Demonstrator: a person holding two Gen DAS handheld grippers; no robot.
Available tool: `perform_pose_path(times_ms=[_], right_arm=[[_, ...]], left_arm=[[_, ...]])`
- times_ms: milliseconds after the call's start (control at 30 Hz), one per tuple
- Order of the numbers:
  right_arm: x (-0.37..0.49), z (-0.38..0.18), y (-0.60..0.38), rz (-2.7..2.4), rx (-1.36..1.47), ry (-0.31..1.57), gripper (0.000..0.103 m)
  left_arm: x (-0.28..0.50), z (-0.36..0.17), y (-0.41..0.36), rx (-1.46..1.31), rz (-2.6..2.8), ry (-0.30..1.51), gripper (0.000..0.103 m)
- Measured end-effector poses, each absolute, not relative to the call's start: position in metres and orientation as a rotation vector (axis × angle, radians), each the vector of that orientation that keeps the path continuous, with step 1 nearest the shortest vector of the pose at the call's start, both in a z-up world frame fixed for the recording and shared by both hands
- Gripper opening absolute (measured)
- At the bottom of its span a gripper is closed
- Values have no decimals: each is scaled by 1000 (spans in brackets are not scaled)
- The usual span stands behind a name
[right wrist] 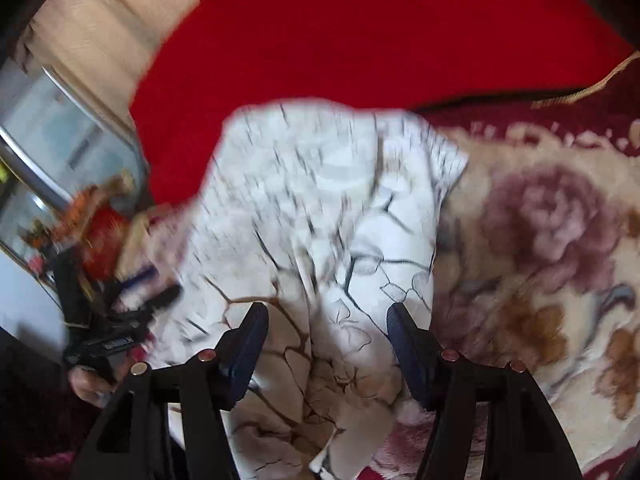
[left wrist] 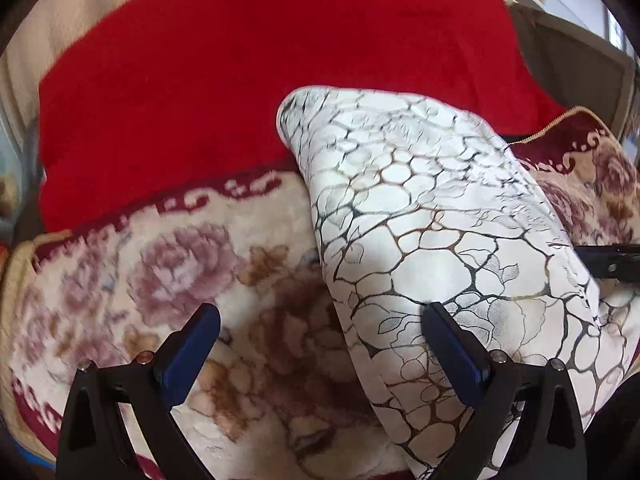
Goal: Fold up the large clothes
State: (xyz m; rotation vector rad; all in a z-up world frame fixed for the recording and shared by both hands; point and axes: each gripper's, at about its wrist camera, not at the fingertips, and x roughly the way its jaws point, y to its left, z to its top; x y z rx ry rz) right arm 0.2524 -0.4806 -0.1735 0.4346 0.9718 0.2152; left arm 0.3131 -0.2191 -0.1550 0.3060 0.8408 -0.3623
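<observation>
A white garment [left wrist: 440,208] printed with a dark and gold cracked-stone pattern lies folded into a long strip on a floral blanket [left wrist: 180,280]. My left gripper [left wrist: 320,324] hovers open over the strip's left edge, one finger above the blanket and the other above the cloth. In the blurred right wrist view, the same garment [right wrist: 312,200] lies under my right gripper [right wrist: 328,316]. Its jaws stand apart with bunched cloth between them, and the pads do not press on it. The right gripper's tip [left wrist: 612,260] shows at the left wrist view's right edge.
A red plush cover [left wrist: 260,60] fills the far side behind the blanket. A person's hand [right wrist: 90,388] holds the left gripper's body [right wrist: 108,320] at the left of the right wrist view. A window or glass pane [right wrist: 52,140] lies beyond. A gold zipper edge [left wrist: 556,120] sits at the right.
</observation>
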Motion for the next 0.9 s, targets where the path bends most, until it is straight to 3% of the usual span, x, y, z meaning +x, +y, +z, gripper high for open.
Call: perform_pose_path(times_ms=[167, 267, 367, 600, 767, 900], right_arm=[[243, -161, -490, 219, 465, 921, 66], [233, -160, -519, 166, 579, 841, 76], [237, -179, -543, 184, 740, 874, 77], [257, -219, -535, 295, 902, 977, 77], [271, -226, -505, 334, 875, 974, 92], [280, -232, -500, 364, 937, 931, 93]], left_arm=[[316, -149, -210, 221, -434, 881, 101], [330, -156, -191, 32, -531, 990, 101], [339, -163, -179, -90, -554, 1052, 101], [326, -165, -207, 58, -526, 1006, 101], [319, -161, -216, 93, -510, 971, 101], [319, -159, -216, 92, -511, 968, 101]])
